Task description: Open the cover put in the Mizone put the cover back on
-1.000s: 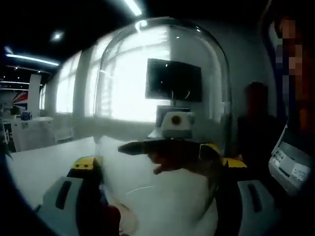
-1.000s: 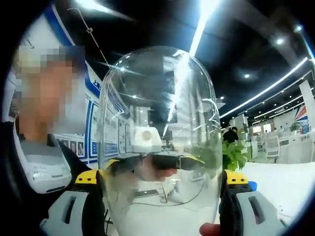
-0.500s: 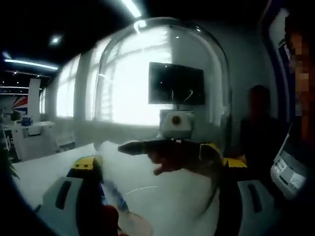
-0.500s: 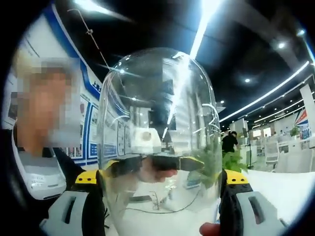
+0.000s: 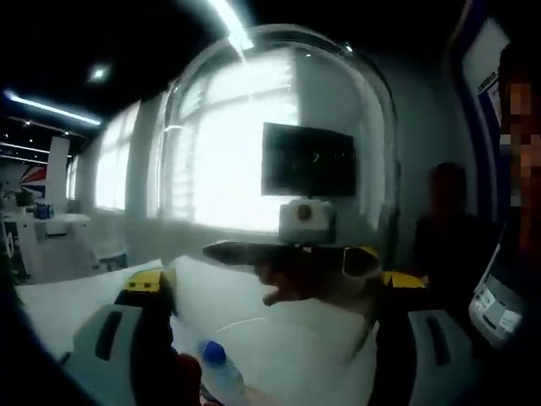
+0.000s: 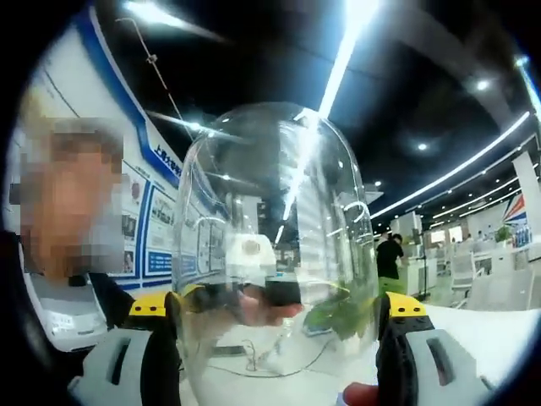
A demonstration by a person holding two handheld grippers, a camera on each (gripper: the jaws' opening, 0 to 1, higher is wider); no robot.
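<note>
In the left gripper view the left gripper (image 5: 275, 338) rises from the bottom edge, its grey jaws with yellow tips set one on each side of the dome (image 5: 279, 161), a clear glass bell cover; both jaws press its wall, so this gripper is clamped on the dome. Low against the near jaw, below the dome's rim, the blue cap of a bottle (image 5: 215, 364) pokes up; whether it is the Mizone cannot be read. Through the glass, on the dome's far side, the right gripper's dark jaw and yellow tip lie against the wall. Under the dome spreads a white table (image 5: 76, 300). Behind the dome hang a dark screen (image 5: 308, 161) and bright windows (image 5: 114, 156).

In the right gripper view the right gripper (image 6: 275, 347) likewise brackets the dome (image 6: 275, 237) from both sides, its yellow-tipped jaws against the glass, gripping it. The dome stands upright between them, its rounded top well up in the view. Through it, on the far side, the left gripper's jaw and a white camera box show, blurred by the glass. A green plant (image 6: 342, 313) shows through the dome's lower right wall. To the dome's left, a wall carries blue-and-white posters (image 6: 156, 241). Far beyond the dome, to its right, a person in dark clothes (image 6: 389, 254) stands among white desks, under long ceiling lights (image 6: 347, 42).
</note>
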